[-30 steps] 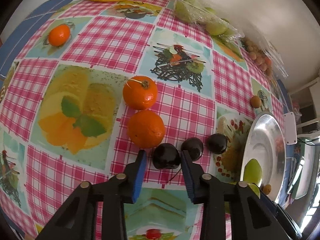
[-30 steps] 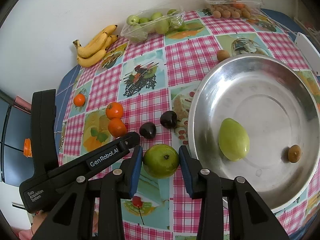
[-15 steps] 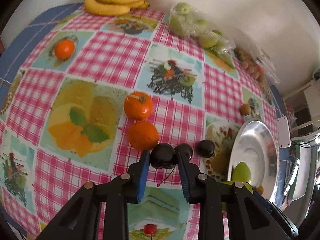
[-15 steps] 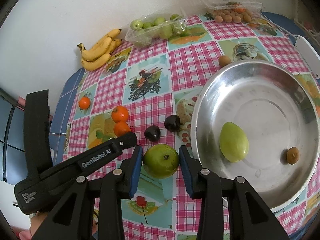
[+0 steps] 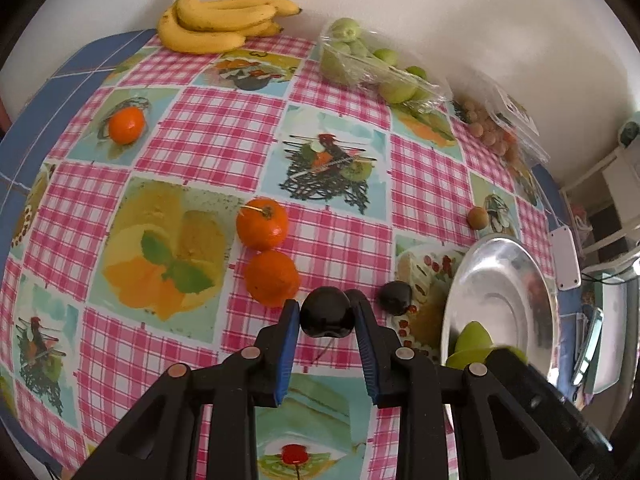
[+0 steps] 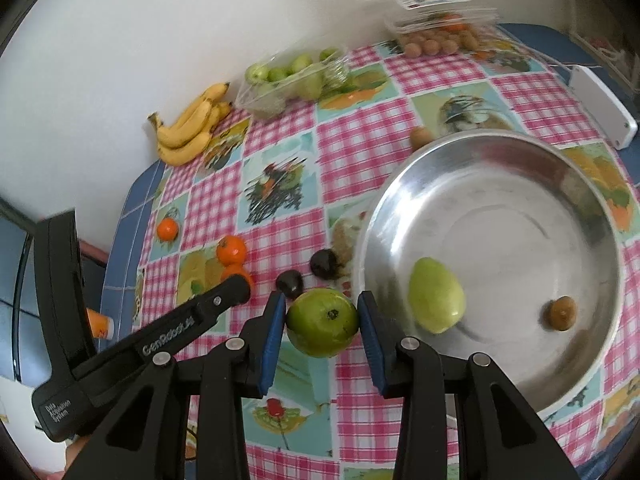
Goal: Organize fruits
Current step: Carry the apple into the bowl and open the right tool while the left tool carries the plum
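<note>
My left gripper [image 5: 327,316] is shut on a dark plum [image 5: 326,316] and holds it above the checked tablecloth. Another dark plum [image 5: 395,298] lies on the cloth to its right. My right gripper [image 6: 322,322] is shut on a round green fruit [image 6: 322,322], held above the cloth just left of the steel bowl [image 6: 600,240]. The bowl holds a pale green fruit [image 6: 436,296] and a small brown fruit [image 6: 562,313]. Two plums [image 6: 324,264] lie on the cloth left of the bowl. The left gripper's body [image 6: 160,340] shows in the right wrist view.
Two oranges [image 5: 266,252] lie side by side mid-table and a small one [image 5: 126,125] at far left. Bananas [image 5: 220,24], a bag of green fruit [image 5: 372,68] and a clear box of small brown fruit [image 5: 492,128] line the wall. A loose brown fruit [image 5: 478,218] lies beside the bowl.
My left gripper closed on the dark plum and lifted it off the cloth. My right gripper, still holding the green fruit, rose and shifted slightly toward the bowl.
</note>
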{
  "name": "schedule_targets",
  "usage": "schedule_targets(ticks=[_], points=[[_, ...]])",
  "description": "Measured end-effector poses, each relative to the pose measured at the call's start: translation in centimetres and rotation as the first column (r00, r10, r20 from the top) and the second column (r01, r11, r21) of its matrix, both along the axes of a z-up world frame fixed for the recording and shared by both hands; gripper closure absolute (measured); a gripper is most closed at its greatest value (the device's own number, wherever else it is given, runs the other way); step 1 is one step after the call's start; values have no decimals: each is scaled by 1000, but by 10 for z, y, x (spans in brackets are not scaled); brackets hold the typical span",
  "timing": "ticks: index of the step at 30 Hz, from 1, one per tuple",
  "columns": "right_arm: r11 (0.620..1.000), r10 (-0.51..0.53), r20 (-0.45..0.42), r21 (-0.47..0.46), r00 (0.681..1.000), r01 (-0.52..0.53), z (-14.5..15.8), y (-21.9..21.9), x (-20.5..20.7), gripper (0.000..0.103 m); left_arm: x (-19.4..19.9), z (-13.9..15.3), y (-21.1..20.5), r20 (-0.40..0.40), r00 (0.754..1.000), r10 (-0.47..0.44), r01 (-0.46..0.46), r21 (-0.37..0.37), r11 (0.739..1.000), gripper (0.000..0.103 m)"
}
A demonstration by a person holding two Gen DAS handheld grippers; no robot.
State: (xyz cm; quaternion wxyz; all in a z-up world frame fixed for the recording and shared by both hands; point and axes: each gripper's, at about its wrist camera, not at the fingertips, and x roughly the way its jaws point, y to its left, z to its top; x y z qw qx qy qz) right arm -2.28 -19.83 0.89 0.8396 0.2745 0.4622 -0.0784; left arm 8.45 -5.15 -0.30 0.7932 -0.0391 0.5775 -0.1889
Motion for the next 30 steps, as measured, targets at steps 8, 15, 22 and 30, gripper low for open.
schedule_targets(ticks=[8,15,22,30], points=[[989,-145,-15,-17,989,145,3,-42,-20,64,-17,5,-31,27,995,-92,92,20,996,72],[965,-263,-19,-20,964,263,5,-81,-41,64,-39,9,-68,44,978,-203,202,29,979,72],[935,-356,-11,7,935,356,7,-112,-64,64,-70,12,-106,53,942,-331,330,29,943,72],[919,-393,-30,20,919,393,1,-127,-73,64,-89,3,-129,45,913,-405,402,70,913,72]])
